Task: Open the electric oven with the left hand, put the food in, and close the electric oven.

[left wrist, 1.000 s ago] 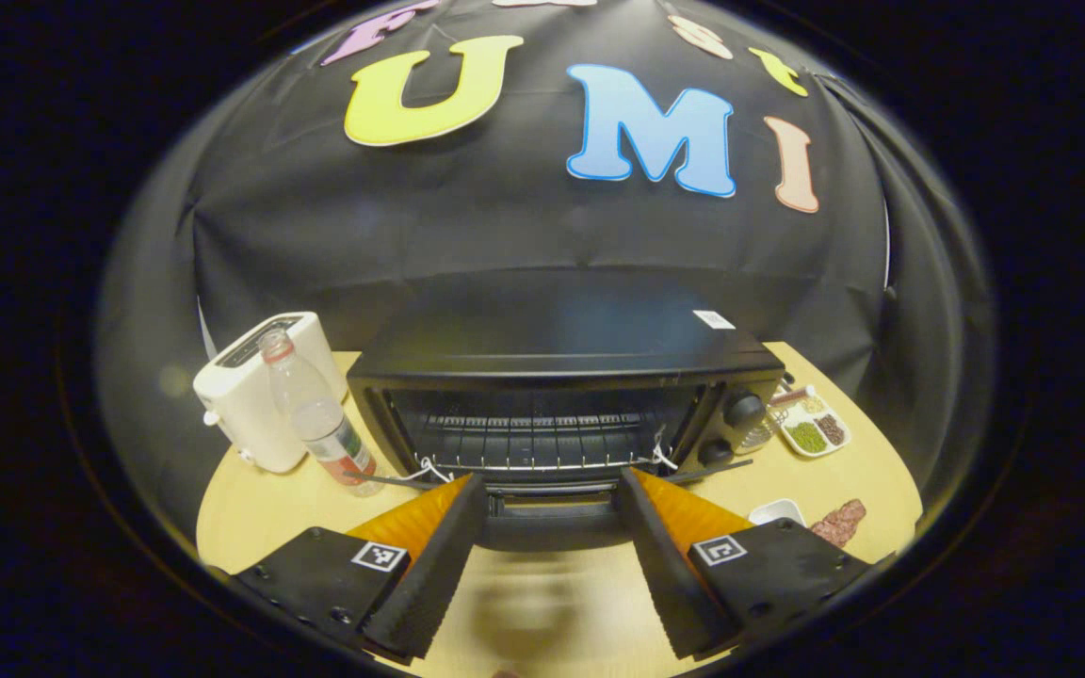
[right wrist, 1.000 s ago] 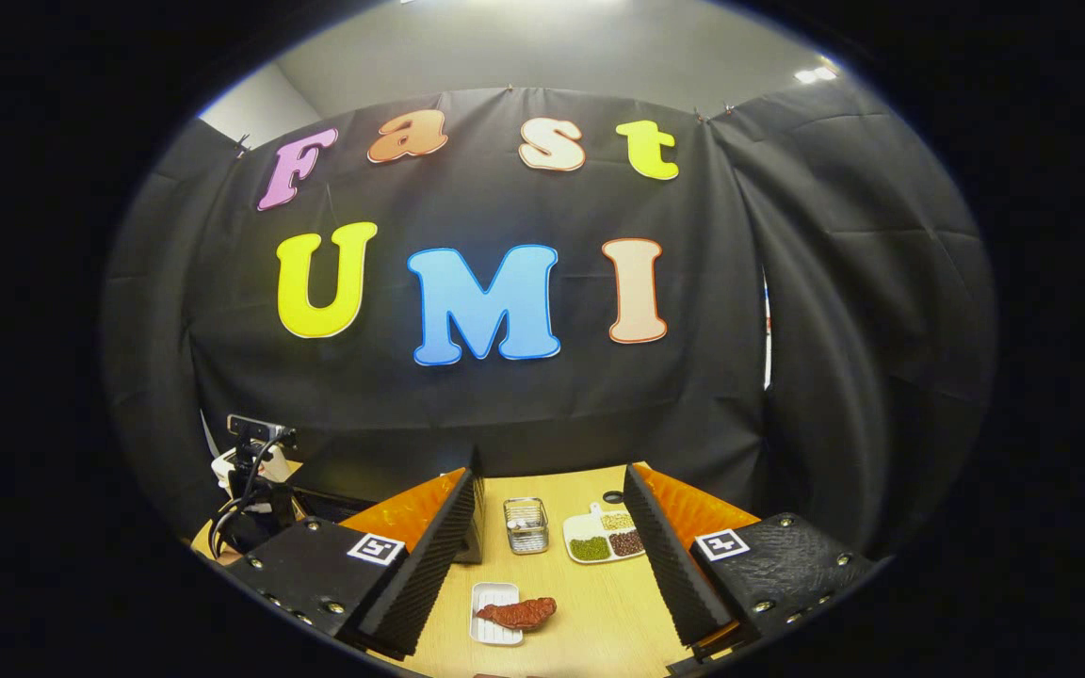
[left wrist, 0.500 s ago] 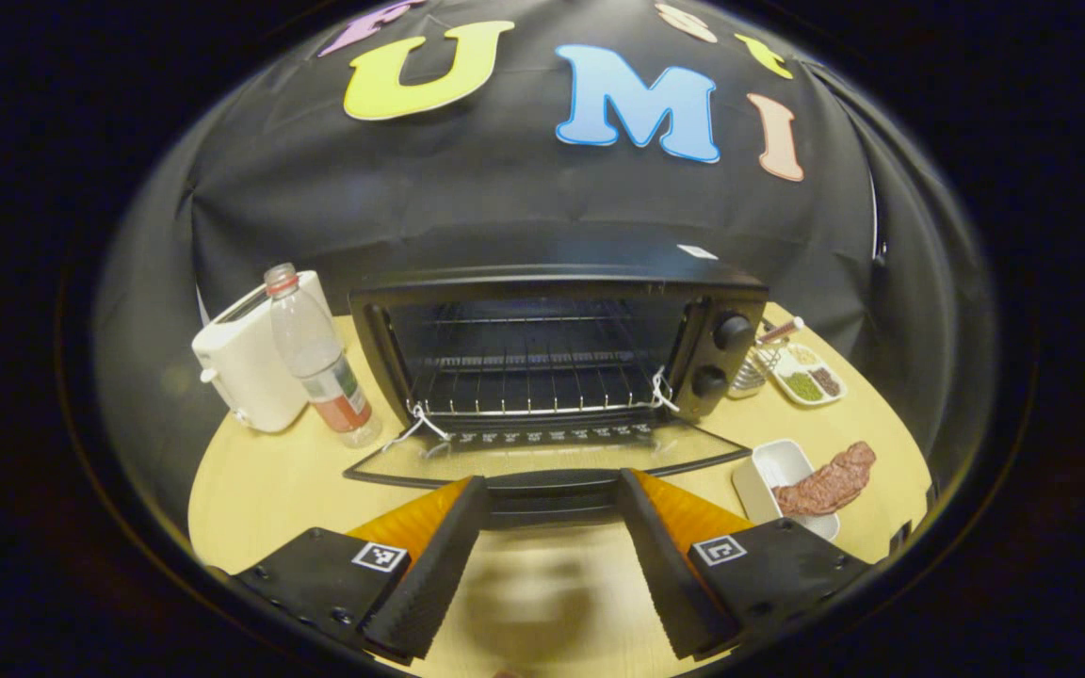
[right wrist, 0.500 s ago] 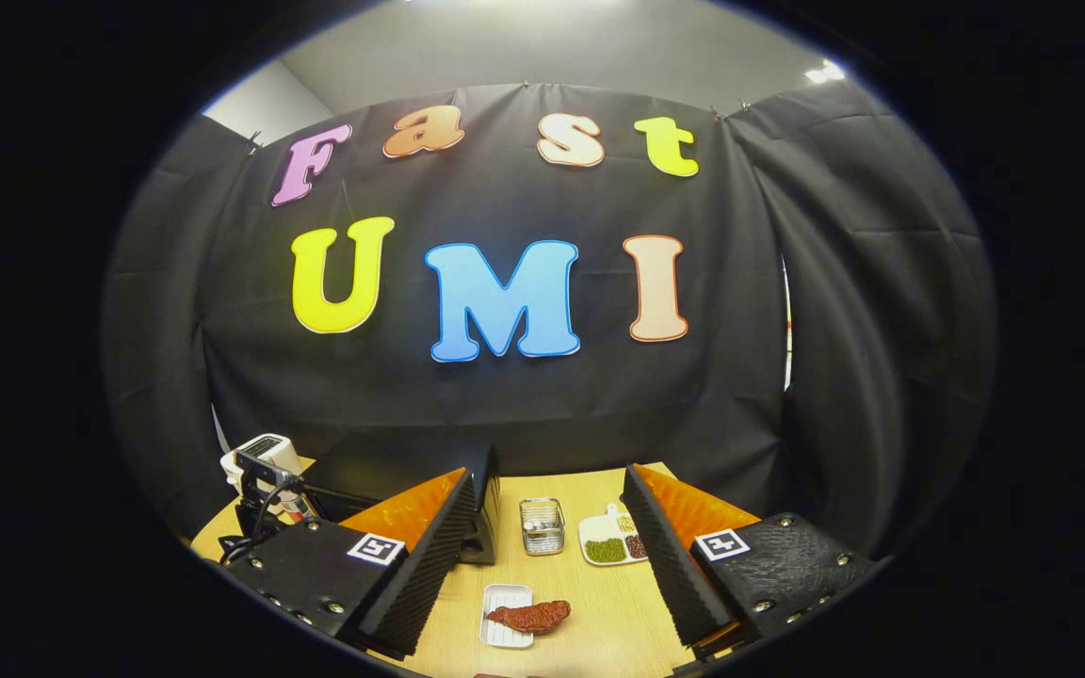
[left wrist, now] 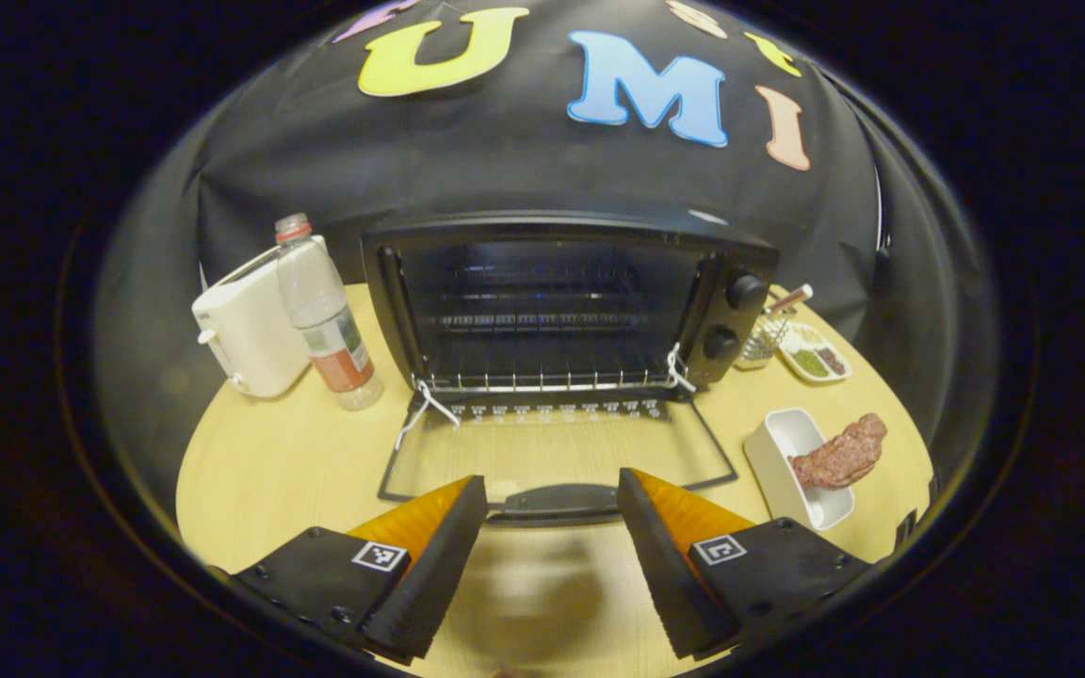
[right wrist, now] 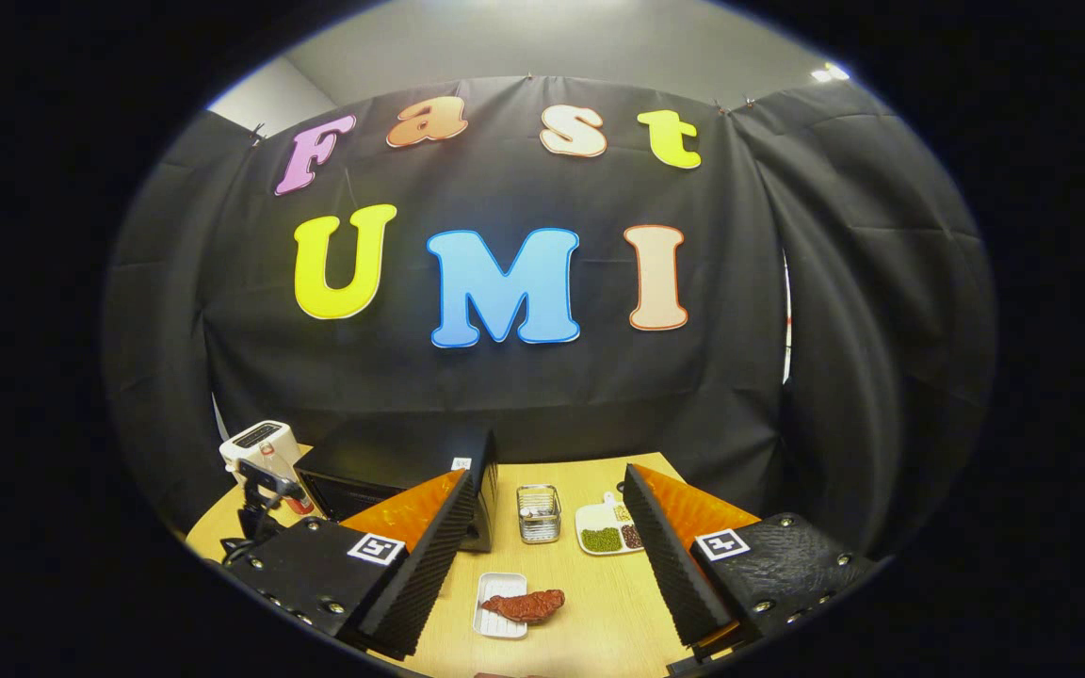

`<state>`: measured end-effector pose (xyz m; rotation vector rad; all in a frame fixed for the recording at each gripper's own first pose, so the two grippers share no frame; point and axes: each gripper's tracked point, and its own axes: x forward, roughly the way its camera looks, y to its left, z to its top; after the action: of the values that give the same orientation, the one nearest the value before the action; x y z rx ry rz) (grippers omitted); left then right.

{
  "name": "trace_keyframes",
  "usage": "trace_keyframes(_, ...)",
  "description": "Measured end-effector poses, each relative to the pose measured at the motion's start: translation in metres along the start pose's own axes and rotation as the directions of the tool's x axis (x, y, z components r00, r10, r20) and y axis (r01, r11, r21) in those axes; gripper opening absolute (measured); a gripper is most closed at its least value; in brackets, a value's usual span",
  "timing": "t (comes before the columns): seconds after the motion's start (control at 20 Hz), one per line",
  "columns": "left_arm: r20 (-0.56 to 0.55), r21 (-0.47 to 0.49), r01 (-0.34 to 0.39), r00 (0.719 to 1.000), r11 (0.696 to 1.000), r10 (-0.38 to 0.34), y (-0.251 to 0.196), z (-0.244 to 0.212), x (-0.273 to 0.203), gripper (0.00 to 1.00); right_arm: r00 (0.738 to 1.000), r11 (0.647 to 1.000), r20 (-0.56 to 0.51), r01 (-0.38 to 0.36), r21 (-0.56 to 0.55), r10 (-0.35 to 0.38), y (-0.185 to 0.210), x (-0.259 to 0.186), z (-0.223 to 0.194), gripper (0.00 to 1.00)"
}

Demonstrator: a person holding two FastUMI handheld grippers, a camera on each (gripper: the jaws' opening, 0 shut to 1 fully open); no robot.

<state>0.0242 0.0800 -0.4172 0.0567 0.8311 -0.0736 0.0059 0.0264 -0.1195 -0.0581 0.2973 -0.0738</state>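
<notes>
Food (right wrist: 526, 605) for this task is a reddish-brown slab of what looks like meat, lying half on a small white tray (right wrist: 495, 621) and half overhanging its right edge, on the table (right wrist: 590, 631) just ahead of the right gripper (right wrist: 547, 556). That gripper hangs above it with its fingers spread wide and nothing between them. From its lumpy, drooping outline the piece will probably be soft and floppy, light, and perhaps slick, so it is best pinched across the thick middle rather than at a thin end, which would likely sag or tear; the tray is shallow and may slide if nudged.

In the left gripper view, the left gripper (left wrist: 552, 541) is likewise spread wide and holds nothing, with the door handle (left wrist: 557, 501) just beyond its fingertips. The glass door (left wrist: 557, 457) lies folded flat on the table, so opening looks finished. Behind it the electric oven (left wrist: 561, 311) stands open, its wire rack (left wrist: 552, 381) bare and ready. The door is stiff and hinged low; lifting it by the handle bar should close it. Farther left stand a bottle (left wrist: 321, 315) and a white toaster (left wrist: 246, 334).
</notes>
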Motion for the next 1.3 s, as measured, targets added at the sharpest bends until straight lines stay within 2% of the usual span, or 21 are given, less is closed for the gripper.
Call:
trace_keyframes(0.15,0.121,0.015,-0.023,0.992,1.000,0.021,0.008,0.047,-0.036,0.94,0.999,0.998,-0.031,-0.039,0.057,0.041,0.001,0.006,-0.015,0.96)
trace_keyframes(0.2,0.167,0.003,-0.020,0.986,1.000,0.019,0.008,0.068,-0.049,0.95,0.997,0.996,-0.046,-0.050,0.069,0.054,-0.001,0.009,-0.023,1.00)
trace_keyframes(0.3,0.260,-0.015,-0.017,0.965,1.000,0.021,0.008,0.108,-0.075,0.95,0.994,0.995,-0.084,-0.066,0.080,0.073,-0.006,0.017,-0.038,0.97)
trace_keyframes(0.4,0.346,-0.029,-0.029,0.938,0.999,0.037,0.013,0.151,-0.102,0.94,0.987,0.989,-0.117,-0.097,0.107,0.110,-0.008,0.024,-0.052,0.97)
trace_keyframes(0.45,0.387,-0.043,-0.028,0.921,0.999,0.043,0.014,0.170,-0.116,0.99,0.984,0.988,-0.133,-0.100,0.114,0.115,-0.012,0.029,-0.059,0.97)
trace_keyframes(0.5,0.426,-0.063,-0.030,0.903,0.998,0.054,0.017,0.190,-0.131,1.00,0.982,0.988,-0.149,-0.098,0.115,0.115,-0.017,0.035,-0.067,0.97)
trace_keyframes(0.65,0.544,-0.117,-0.067,0.830,0.991,0.120,0.029,0.245,-0.187,0.99,0.973,0.986,-0.192,-0.107,0.131,0.131,-0.024,0.050,-0.091,0.96)
trace_keyframes(0.7,0.579,-0.135,-0.067,0.804,0.989,0.134,0.031,0.260,-0.205,0.99,0.965,0.980,-0.213,-0.117,0.159,0.150,-0.023,0.056,-0.103,0.96)
trace_keyframes(0.75,0.606,-0.154,-0.060,0.783,0.986,0.142,0.030,0.275,-0.220,0.89,0.956,0.974,-0.239,-0.123,0.191,0.168,-0.022,0.061,-0.115,0.97)
trace_keyframes(0.85,0.641,-0.178,-0.046,0.753,0.983,0.152,0.028,0.294,-0.242,0.99,0.939,0.962,-0.286,-0.124,0.242,0.193,-0.024,0.070,-0.141,0.97)
trace_keyframes(0.95,0.670,-0.189,-0.049,0.724,0.981,0.165,0.031,0.310,-0.265,0.89,0.921,0.952,-0.327,-0.120,0.281,0.212,-0.026,0.076,-0.165,0.99)
trace_keyframes(1.0,0.681,-0.188,-0.056,0.712,0.980,0.172,0.031,0.316,-0.276,0.94,0.911,0.946,-0.348,-0.113,0.305,0.221,-0.028,0.078,-0.178,0.98)
trace_keyframes(1.05,0.691,-0.184,-0.067,0.701,0.981,0.178,0.034,0.320,-0.284,0.99,0.899,0.938,-0.371,-0.106,0.330,0.232,-0.028,0.080,-0.189,0.99)
trace_keyframes(1.2,0.700,-0.185,-0.091,0.686,0.979,0.196,0.038,0.325,-0.302,0.99,0.861,0.915,-0.428,-0.099,0.390,0.275,-0.025,0.086,-0.220,0.98)
trace_keyframes(1.3,0.700,-0.181,-0.106,0.684,0.978,0.204,0.038,0.323,-0.306,0.99,0.826,0.900,-0.471,-0.094,0.426,0.309,-0.019,0.087,-0.242,0.98)
